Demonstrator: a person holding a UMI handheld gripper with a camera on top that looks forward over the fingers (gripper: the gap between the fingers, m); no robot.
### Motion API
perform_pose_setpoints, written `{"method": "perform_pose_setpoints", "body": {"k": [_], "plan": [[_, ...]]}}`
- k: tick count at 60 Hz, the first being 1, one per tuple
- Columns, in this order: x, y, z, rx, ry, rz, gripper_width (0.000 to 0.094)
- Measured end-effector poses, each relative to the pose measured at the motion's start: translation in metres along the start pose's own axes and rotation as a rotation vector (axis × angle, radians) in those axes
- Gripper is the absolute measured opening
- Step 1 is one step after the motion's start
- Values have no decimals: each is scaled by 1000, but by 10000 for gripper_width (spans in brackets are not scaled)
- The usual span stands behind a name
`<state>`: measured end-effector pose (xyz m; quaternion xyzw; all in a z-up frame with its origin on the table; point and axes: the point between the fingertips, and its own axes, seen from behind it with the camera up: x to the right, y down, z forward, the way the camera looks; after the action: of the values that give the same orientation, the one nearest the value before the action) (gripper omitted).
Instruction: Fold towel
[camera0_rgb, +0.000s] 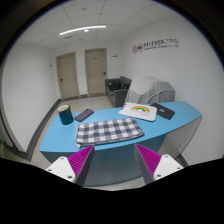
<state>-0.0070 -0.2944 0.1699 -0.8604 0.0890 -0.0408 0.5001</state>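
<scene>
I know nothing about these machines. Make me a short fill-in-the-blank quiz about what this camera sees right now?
1. The checkered towel lies flat on a table whose top is coloured ____.
2. The gripper has its two pink fingers ____, with nothing between them.
3. The dark green cup stands on the table ____ the towel, farther from the fingers.
4. In the far wall there are ____ closed doors.

Missing words: blue; open; beyond; two

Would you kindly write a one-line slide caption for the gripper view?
Open gripper hovers short of a blue table, with the checkered towel lying flat just ahead of its fingers.
</scene>
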Motion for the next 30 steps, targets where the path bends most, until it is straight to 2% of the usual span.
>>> {"method": "perform_pose_setpoints", "body": {"k": [7, 14, 22, 30], "plan": [[-27, -7, 11, -3, -43, -7, 817], [-72, -7, 54, -19, -111, -18, 780], [-128, -2, 137, -17, -160, -112, 662], [-191, 11, 204, -42, -268, -155, 667]]}}
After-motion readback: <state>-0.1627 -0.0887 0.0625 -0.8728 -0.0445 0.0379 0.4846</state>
